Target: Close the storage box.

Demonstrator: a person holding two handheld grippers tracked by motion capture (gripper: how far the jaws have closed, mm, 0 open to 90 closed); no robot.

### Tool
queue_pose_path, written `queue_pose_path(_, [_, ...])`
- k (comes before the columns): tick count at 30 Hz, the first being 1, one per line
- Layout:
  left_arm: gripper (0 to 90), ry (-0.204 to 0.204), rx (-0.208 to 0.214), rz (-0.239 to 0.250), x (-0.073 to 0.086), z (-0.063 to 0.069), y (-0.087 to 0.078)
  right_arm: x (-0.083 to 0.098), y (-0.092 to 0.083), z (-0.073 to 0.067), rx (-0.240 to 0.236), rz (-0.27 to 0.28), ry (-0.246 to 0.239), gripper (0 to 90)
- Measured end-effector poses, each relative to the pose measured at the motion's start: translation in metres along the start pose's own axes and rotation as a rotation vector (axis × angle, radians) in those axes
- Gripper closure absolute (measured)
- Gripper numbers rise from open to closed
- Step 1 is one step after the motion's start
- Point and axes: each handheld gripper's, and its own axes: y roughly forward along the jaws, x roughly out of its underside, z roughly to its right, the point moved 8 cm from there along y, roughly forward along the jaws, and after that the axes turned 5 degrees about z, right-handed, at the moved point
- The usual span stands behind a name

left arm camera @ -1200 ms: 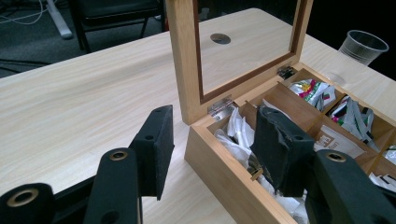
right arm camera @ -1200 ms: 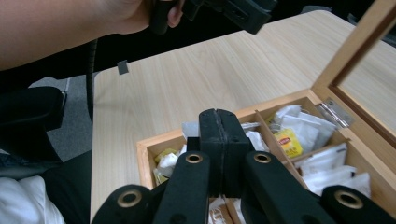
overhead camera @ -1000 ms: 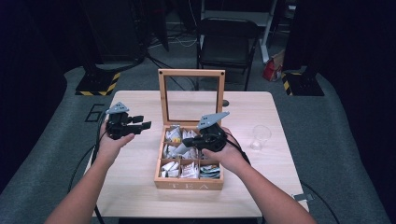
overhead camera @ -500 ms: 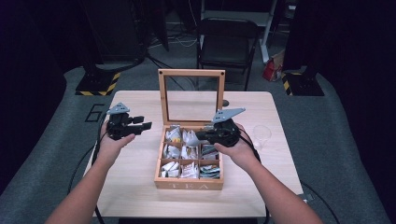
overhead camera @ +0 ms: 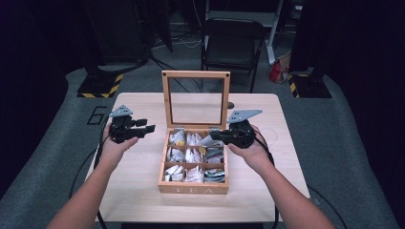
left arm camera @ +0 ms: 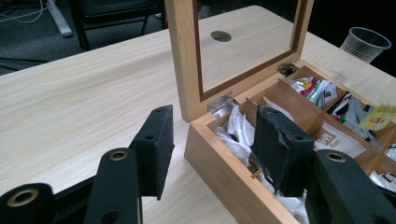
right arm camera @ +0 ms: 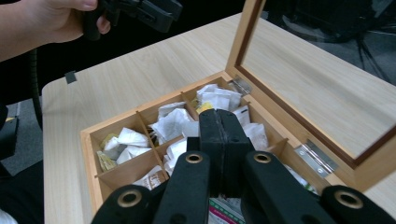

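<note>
An open wooden tea box [overhead camera: 193,189] with its glass lid [overhead camera: 196,75] upright stands mid-table, and its compartments hold several tea bags [right arm camera: 172,124]. My left gripper [overhead camera: 143,129] [left arm camera: 215,135] hovers left of the box, open, with nothing between its jaws. My right gripper [overhead camera: 213,136] [right arm camera: 219,114] hangs over the box's far right compartments with its jaws pressed together. A thin yellow tea bag [right arm camera: 204,108] [left arm camera: 380,116] pokes out at its tips and seems pinched there.
A clear plastic cup [left arm camera: 364,44] [overhead camera: 268,136] stands on the table right of the box. A cable hole [overhead camera: 230,105] lies behind the lid. A black chair [overhead camera: 231,43] is beyond the table's far edge. Bare tabletop [overhead camera: 138,191] spreads left of the box.
My right gripper has moved right, from over the box's middle compartments to its right side, rising slightly. The left gripper has stayed put.
</note>
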Motion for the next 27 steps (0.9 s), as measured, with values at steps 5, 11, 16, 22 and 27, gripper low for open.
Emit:
queue_pose_path(5, [47.9,0.003,0.0,-0.003,0.0,0.0,0.001,0.002,-0.011,0.011,0.033,0.007,0.014,90.0])
queue_pose_path(11, [47.9,0.001,0.003,-0.007,0.001,0.001,0.002,0.003,-0.021,0.022,0.067,0.012,0.02,90.0])
queue_pose_path(16, [47.9,0.002,0.0,-0.006,0.001,0.0,0.001,0.004,-0.03,0.03,0.095,0.013,0.031,90.0])
queue_pose_path(22, [47.8,-0.002,-0.001,-0.001,0.001,0.0,0.0,0.008,-0.039,0.041,0.13,0.013,0.038,90.0])
queue_pose_path(27, [47.7,-0.001,-0.003,-0.002,0.001,-0.001,-0.001,0.014,-0.051,0.054,0.17,0.011,0.059,90.0])
